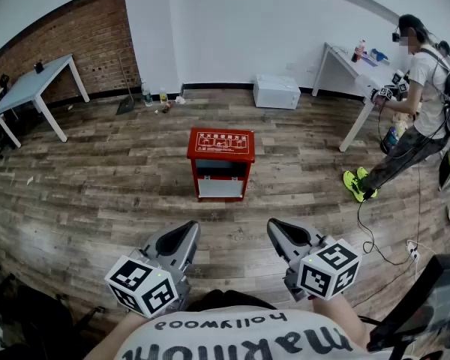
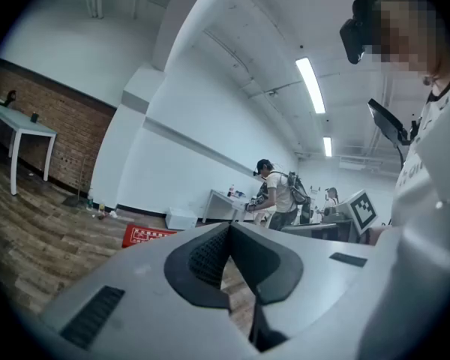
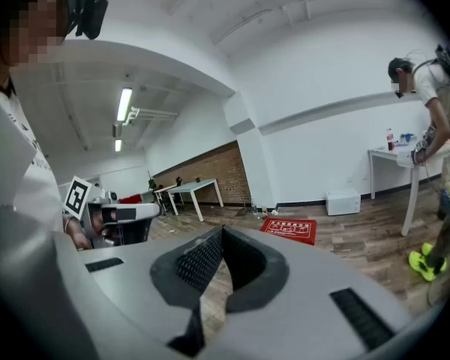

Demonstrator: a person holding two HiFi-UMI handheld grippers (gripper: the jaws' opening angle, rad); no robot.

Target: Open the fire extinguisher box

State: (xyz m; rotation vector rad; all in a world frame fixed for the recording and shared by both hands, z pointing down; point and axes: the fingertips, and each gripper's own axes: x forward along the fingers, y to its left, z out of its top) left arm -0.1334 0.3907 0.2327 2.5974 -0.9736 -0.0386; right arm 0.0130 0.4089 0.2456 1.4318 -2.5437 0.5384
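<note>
A wood floor (image 1: 97, 193) fills the room, with a white wall (image 1: 232, 28) at the far end and a brick wall (image 1: 67, 36) at far left. A pale table (image 1: 37, 77) stands by the brick, and a second table (image 1: 345, 62) by the white wall at right, where a person (image 1: 420, 88) bends over it. The red box (image 1: 220, 163) stands upright on the floor in mid-room, well ahead of both grippers and roughly between their lines. Its lid lies flat on top, and its front shows a dark pane above a light panel. A low white case (image 1: 277, 91) sits against the far wall behind it. The left gripper (image 1: 191, 227) and the right gripper (image 1: 274, 226) hang side by side above the floor, near the wearer's chest, aimed toward the box but far short of it. In each gripper view the tips meet with nothing between them: the left gripper (image 2: 227, 226) sees the box (image 2: 146, 235) off to its left, the right gripper (image 3: 222, 231) sees it (image 3: 290, 229) just to its right. Small bottles (image 1: 154, 96) stand at the foot of the far wall.
</note>
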